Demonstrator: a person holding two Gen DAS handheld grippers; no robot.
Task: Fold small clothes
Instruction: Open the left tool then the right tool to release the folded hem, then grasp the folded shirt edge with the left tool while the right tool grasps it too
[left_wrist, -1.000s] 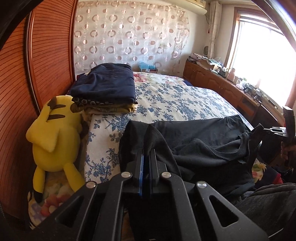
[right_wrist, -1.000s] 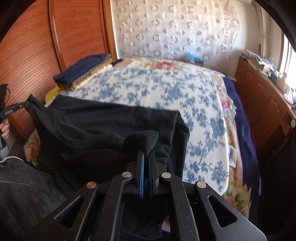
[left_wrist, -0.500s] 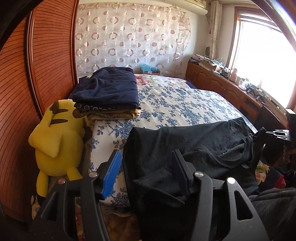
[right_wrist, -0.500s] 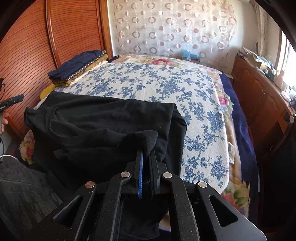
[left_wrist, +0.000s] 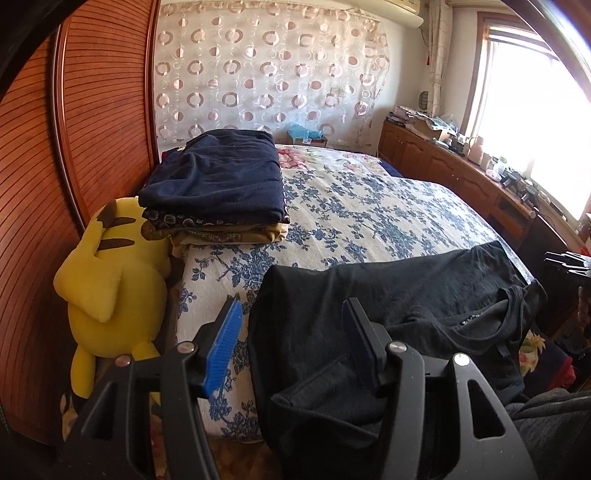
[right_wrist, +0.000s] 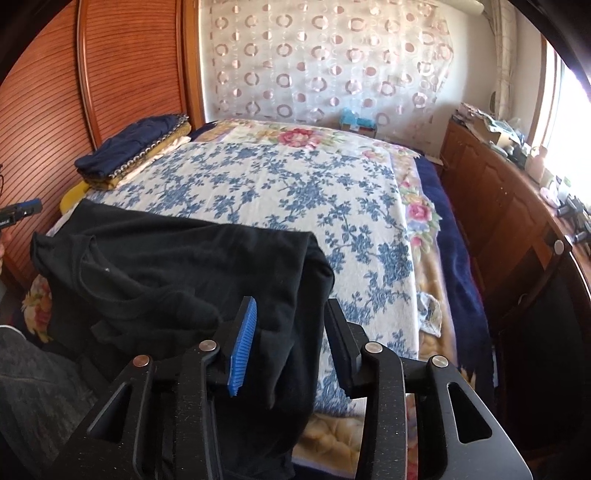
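A black shirt (left_wrist: 388, 295) lies folded across the near edge of the bed (left_wrist: 369, 206), its neckline toward the right in the left wrist view. My left gripper (left_wrist: 291, 317) stands open over the shirt's left corner, and its pads do not press the cloth. In the right wrist view the same black shirt (right_wrist: 192, 266) drapes over the bed's near edge. My right gripper (right_wrist: 290, 321) is opening, with the shirt's right corner hanging loose between the jaws. The left gripper's blue tip (right_wrist: 22, 208) shows at the far left there.
A stack of folded clothes (left_wrist: 218, 184) with a navy piece on top sits at the bed's head, beside a yellow plush toy (left_wrist: 107, 273) and the wooden headboard (left_wrist: 74, 147). A wooden cabinet (right_wrist: 517, 221) runs along the bed's right side. A grey sleeve (right_wrist: 33, 387) is at lower left.
Both grippers were shut on the shirt's corners. The left one opened first and drew back a little; the right one has just let go, and the cloth has dropped onto the bed edge.
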